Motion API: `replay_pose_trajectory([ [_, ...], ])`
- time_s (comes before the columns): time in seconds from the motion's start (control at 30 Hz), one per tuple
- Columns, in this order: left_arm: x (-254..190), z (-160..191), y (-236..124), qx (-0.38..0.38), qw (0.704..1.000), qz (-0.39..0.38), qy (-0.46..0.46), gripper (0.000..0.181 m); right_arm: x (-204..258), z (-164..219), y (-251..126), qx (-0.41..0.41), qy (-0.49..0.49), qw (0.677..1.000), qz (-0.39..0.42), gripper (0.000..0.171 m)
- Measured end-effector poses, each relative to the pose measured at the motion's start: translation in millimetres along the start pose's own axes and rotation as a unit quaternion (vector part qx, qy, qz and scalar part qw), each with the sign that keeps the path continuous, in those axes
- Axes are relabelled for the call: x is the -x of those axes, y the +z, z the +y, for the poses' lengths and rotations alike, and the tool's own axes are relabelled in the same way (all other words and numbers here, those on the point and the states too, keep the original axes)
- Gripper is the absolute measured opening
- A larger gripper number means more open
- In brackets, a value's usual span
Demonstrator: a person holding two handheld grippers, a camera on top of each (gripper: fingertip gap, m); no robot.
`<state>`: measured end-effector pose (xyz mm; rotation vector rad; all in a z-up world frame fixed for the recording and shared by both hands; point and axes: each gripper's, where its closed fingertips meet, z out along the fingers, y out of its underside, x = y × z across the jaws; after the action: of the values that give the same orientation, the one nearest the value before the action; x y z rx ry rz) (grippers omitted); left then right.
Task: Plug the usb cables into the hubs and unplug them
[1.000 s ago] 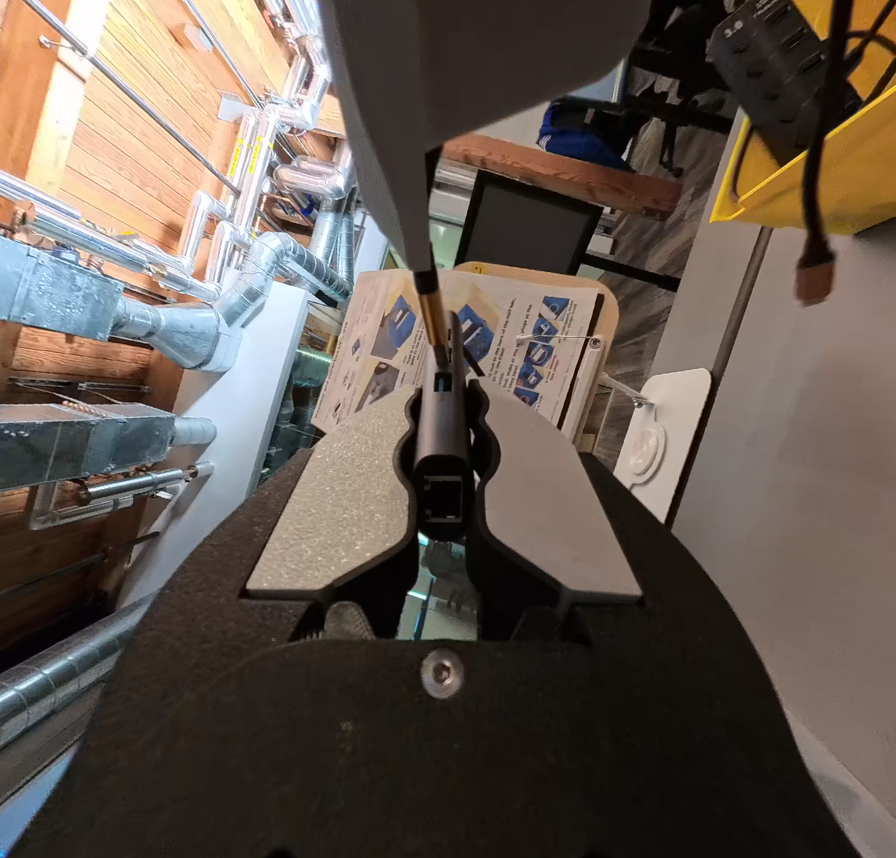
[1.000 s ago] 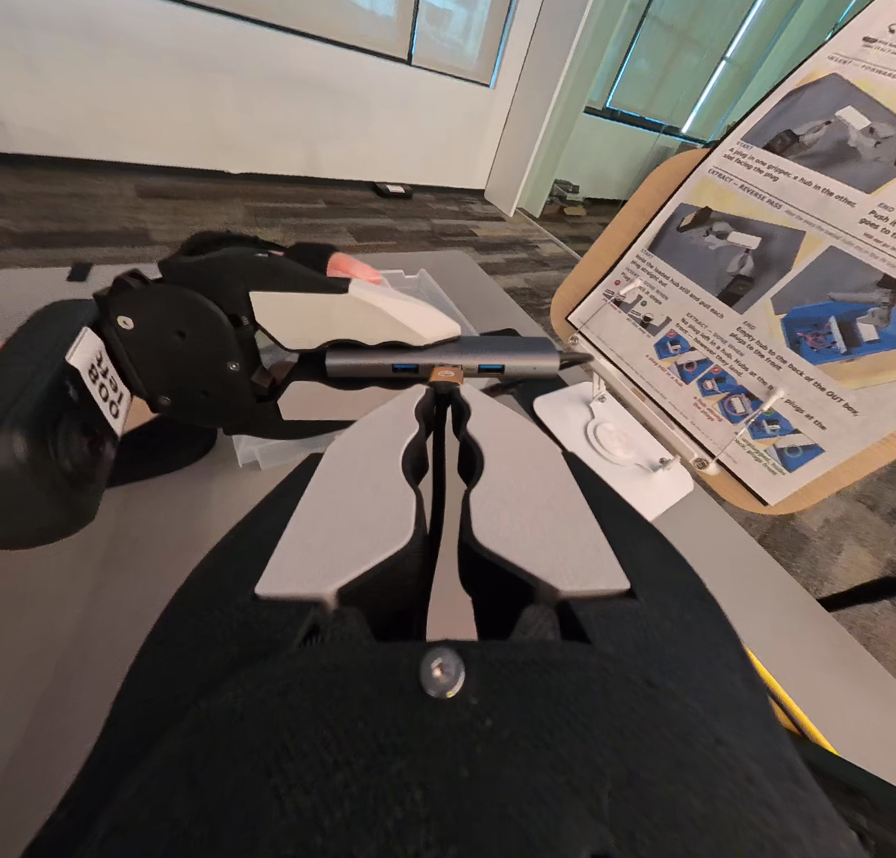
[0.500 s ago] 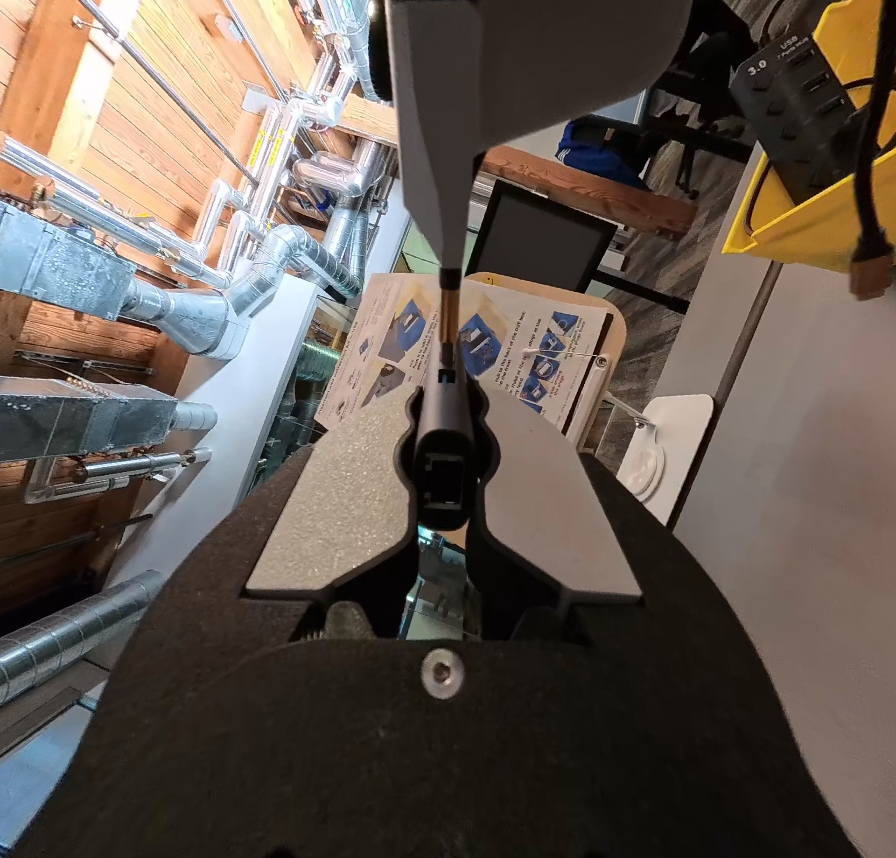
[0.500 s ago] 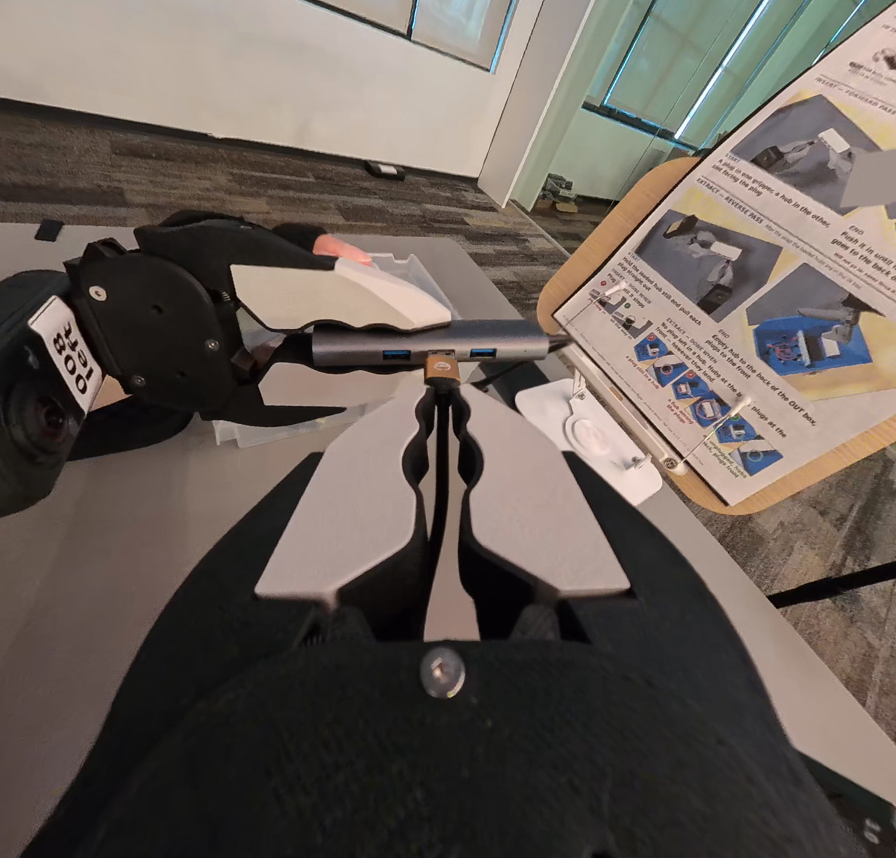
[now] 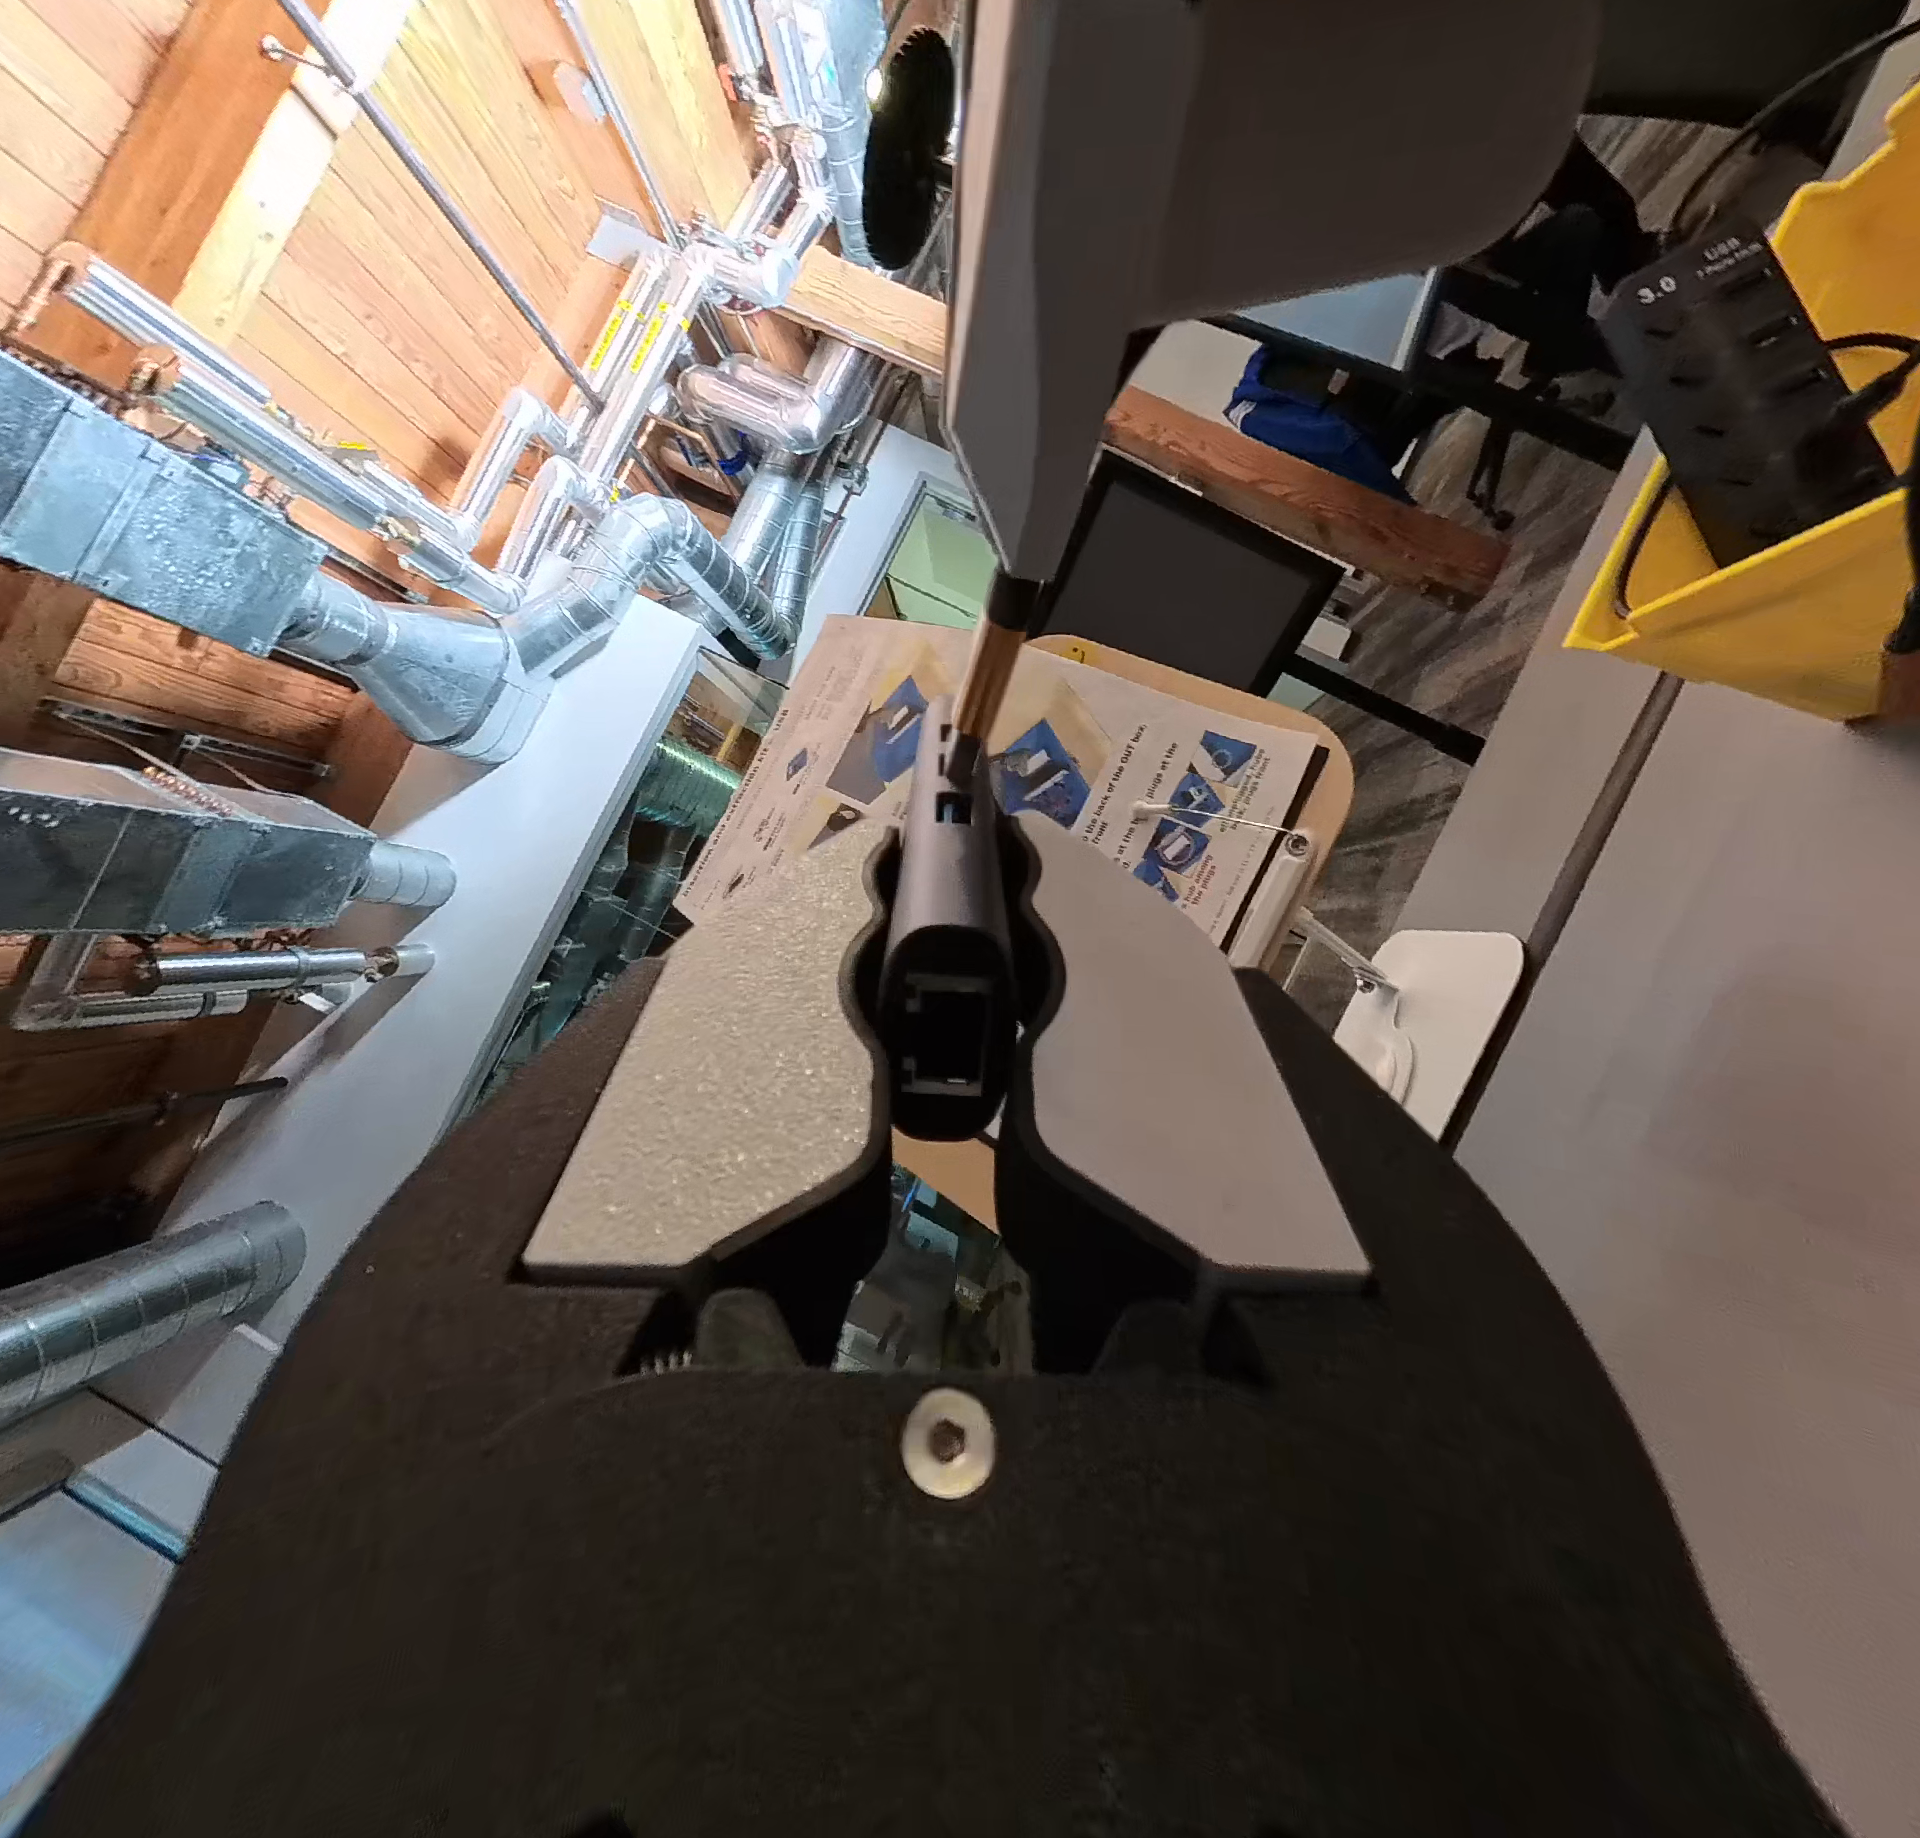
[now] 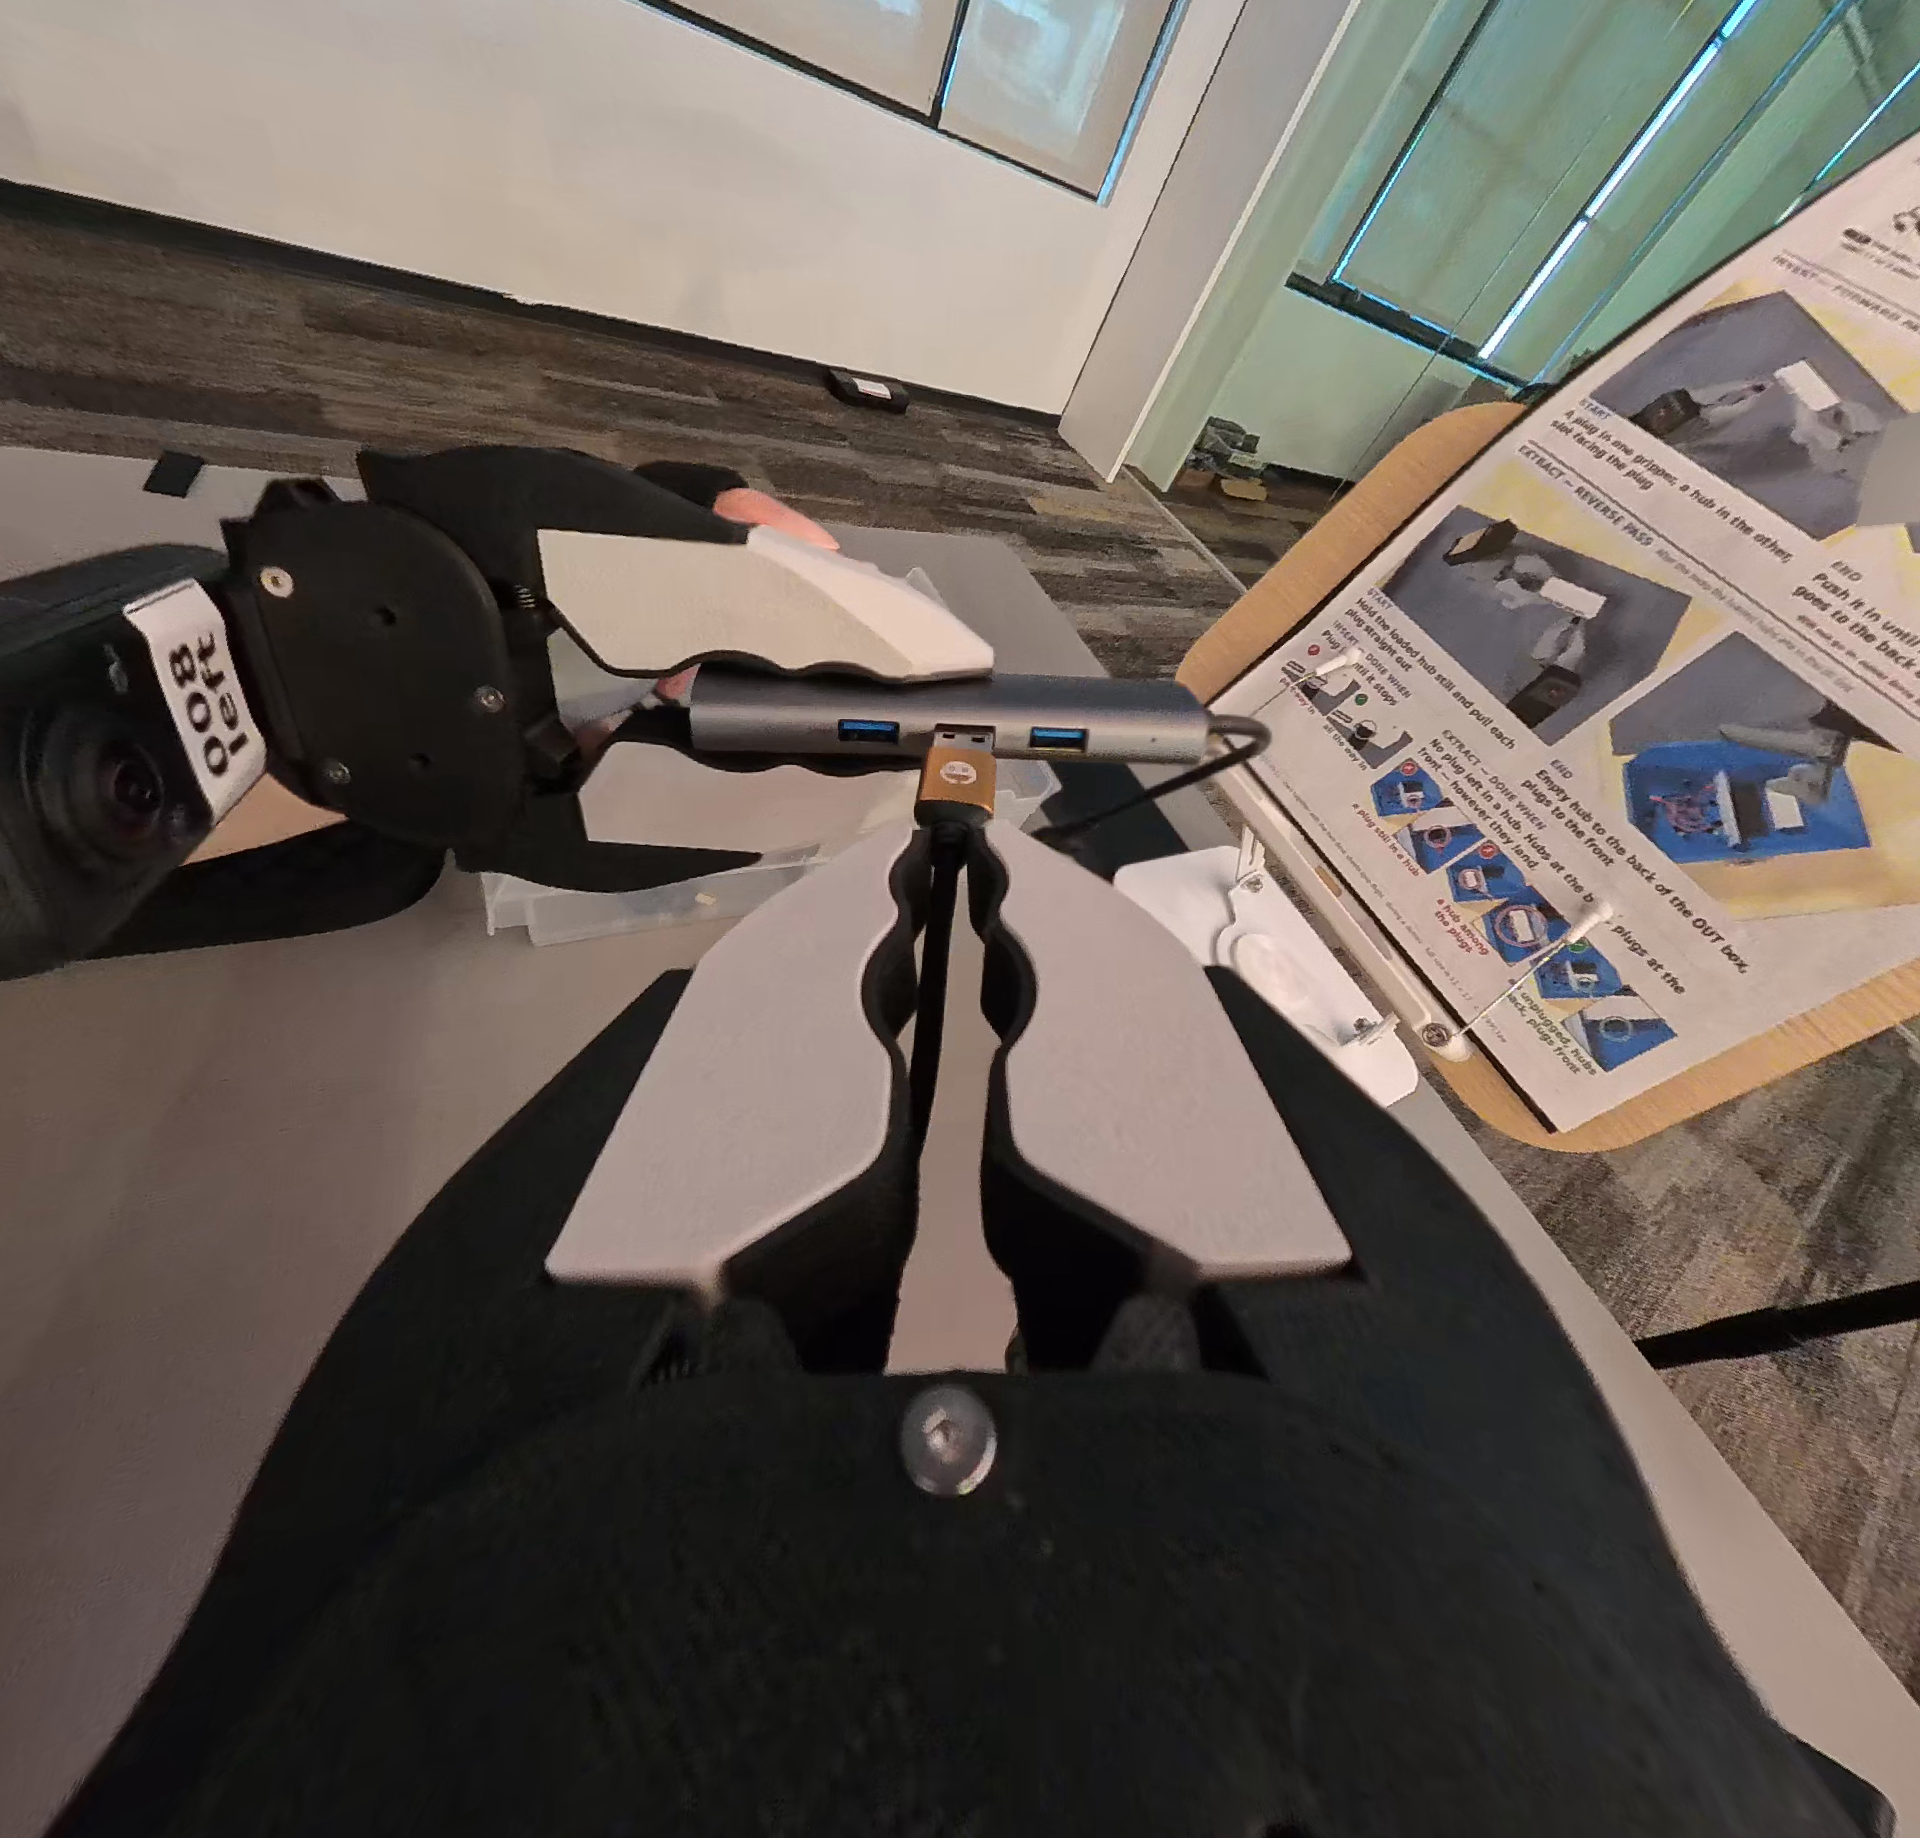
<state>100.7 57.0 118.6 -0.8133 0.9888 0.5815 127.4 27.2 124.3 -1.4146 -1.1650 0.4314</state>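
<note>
A slim grey usb hub (image 6: 1101, 720) with blue ports is held level above the table by my left gripper (image 6: 831, 692), which is shut on its left part. In the left wrist view the hub (image 5: 940, 967) shows end-on between the shut fingers of the left gripper (image 5: 951, 853). My right gripper (image 6: 951, 838) is shut on a black usb cable (image 6: 935, 967) just behind its orange plug (image 6: 961, 786). The plug's metal end shows at the mouth of the hub's middle port. The right gripper (image 5: 1049, 541) comes down onto the hub's side with the plug (image 5: 992, 666).
A picture sheet on a wooden stand (image 6: 1621, 780) stands close on the right, with a white plate (image 6: 1278, 947) at its foot. A clear plastic tray (image 6: 623, 905) lies under the left gripper. A yellow bin (image 5: 1766, 583) holds a black hub (image 5: 1745, 386) and cables. Spacing between my two grippers at the tips: around 5 cm.
The right gripper has drawn back from the hub. The plug sat deep in the middle port before; now its metal end shows. The left gripper has kept its hold on the hub.
</note>
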Motion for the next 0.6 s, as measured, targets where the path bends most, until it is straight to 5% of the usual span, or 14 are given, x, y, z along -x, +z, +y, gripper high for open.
replay_pose_trajectory([
  [0.6,-5.9,-25.8,-13.3,-0.073,0.997,0.030,-0.004,0.016,4.3,0.4,-19.0,-0.010,0.044,0.996,-0.073,0.008],
])
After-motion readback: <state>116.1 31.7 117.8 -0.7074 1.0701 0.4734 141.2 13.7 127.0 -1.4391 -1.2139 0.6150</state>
